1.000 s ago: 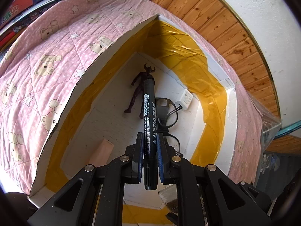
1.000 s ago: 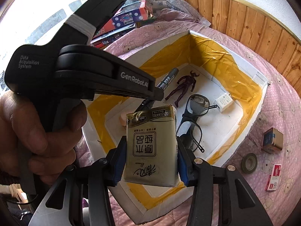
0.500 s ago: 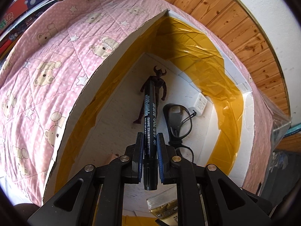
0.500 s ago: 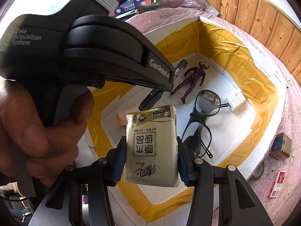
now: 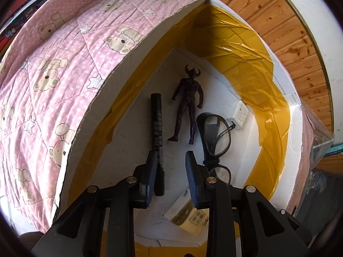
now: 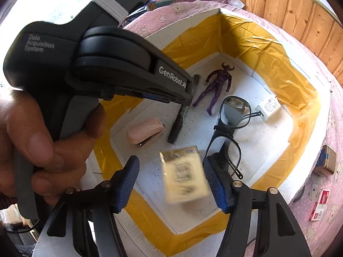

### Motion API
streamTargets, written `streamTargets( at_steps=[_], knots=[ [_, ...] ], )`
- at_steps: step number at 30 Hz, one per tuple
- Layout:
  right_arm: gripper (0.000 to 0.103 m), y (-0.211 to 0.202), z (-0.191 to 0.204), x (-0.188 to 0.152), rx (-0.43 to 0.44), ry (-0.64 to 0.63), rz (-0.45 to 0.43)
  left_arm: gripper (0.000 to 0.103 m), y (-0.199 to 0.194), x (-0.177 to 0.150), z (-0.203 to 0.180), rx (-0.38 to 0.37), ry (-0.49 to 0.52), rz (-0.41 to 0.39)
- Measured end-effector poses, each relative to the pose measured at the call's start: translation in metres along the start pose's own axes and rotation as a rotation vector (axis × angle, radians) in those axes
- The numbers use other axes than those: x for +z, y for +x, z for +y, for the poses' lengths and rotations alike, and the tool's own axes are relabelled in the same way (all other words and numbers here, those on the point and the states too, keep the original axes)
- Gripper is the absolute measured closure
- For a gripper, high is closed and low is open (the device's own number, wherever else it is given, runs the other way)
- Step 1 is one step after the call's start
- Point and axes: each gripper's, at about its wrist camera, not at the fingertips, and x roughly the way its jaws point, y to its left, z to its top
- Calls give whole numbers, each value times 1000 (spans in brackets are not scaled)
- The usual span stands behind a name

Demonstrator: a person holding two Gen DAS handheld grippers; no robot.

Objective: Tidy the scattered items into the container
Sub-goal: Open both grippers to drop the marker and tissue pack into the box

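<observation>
Both grippers over white box (image 5: 295, 115) w/ yellow-taped walls, on pink bear quilt (image 5: 53, 68). Left gripper (image 5: 169, 177) jaws opening, gripping nothing; black marker (image 5: 157, 128) lying on box floor beside purple figure (image 5: 188, 102), near glasses (image 5: 216, 135). Right gripper (image 6: 171, 182) jaws opening, pads clear of gold packet (image 6: 184, 176), blurred between them, inside box. Pink stapler (image 6: 145, 132) on floor too.

Inside the box (image 5: 276, 98): marker (image 5: 156, 126) left of figurine (image 5: 188, 105), glasses (image 5: 216, 137) right of it, charger (image 5: 241, 114) beyond
</observation>
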Motion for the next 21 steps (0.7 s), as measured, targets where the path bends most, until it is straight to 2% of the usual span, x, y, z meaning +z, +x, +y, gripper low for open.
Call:
streamTargets(
  at_steps=[21],
  knots=[
    [36, -40, 16, -23, -8, -18, -55, 71, -41, -26, -16, 9, 92, -43]
  ],
)
